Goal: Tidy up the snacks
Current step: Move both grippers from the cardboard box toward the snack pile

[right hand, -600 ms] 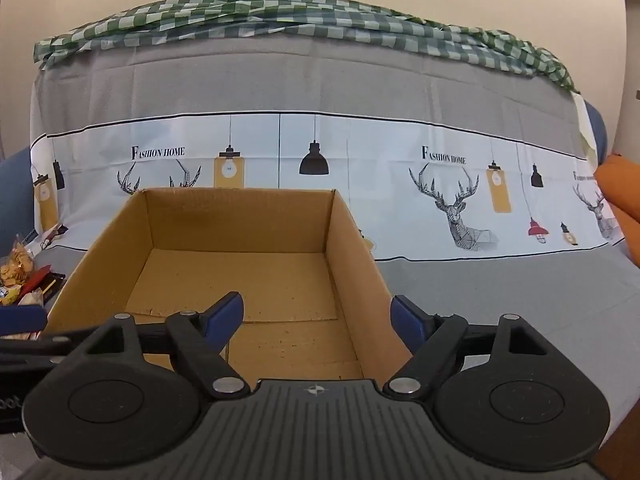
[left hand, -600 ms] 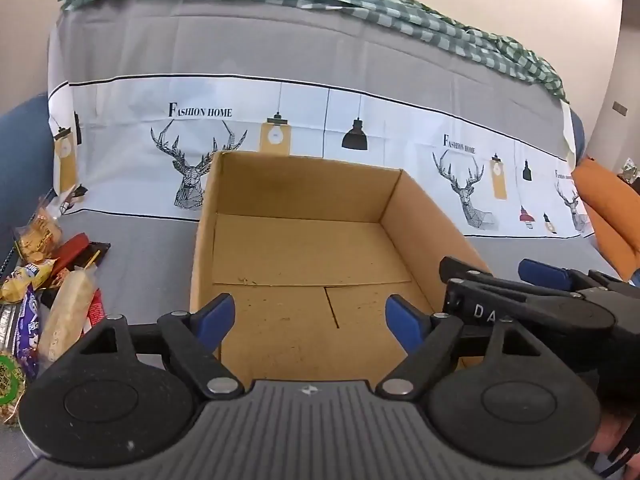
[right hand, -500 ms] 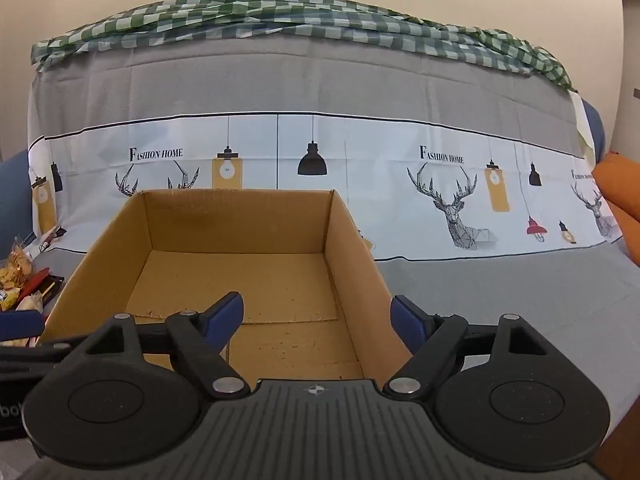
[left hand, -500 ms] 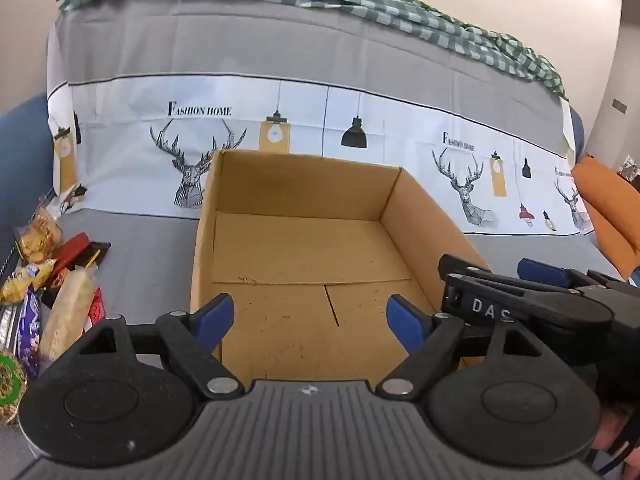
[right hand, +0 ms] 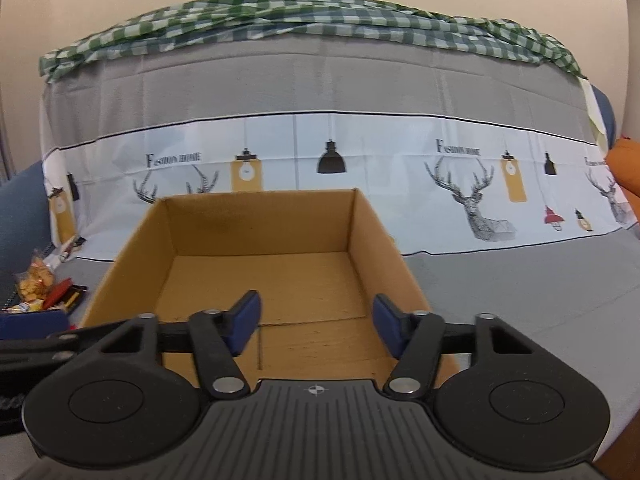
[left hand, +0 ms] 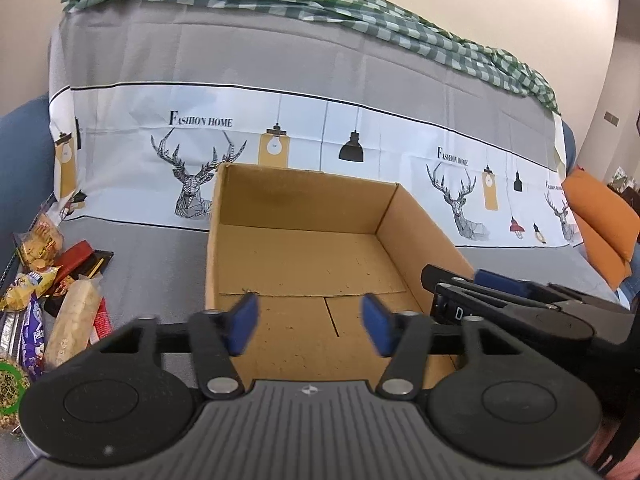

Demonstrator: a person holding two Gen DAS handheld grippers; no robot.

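Both tools, left point(left hand: 310, 326) and right point(right hand: 316, 326), released, poised over open brown cardboard box point(left hand: 296, 208); wrapped snacks point(left hand: 52, 292) leftward.

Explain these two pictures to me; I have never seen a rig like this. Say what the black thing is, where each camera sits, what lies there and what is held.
No robot here: a person holds a two-finger claw in each hand, with a camera on each looking along its blue fingers. One picture is from the left claw, the other from the right claw. Both are open and hold nothing. Ahead stands an empty box on a grey cloth. The snacks lie piled to the box's left.
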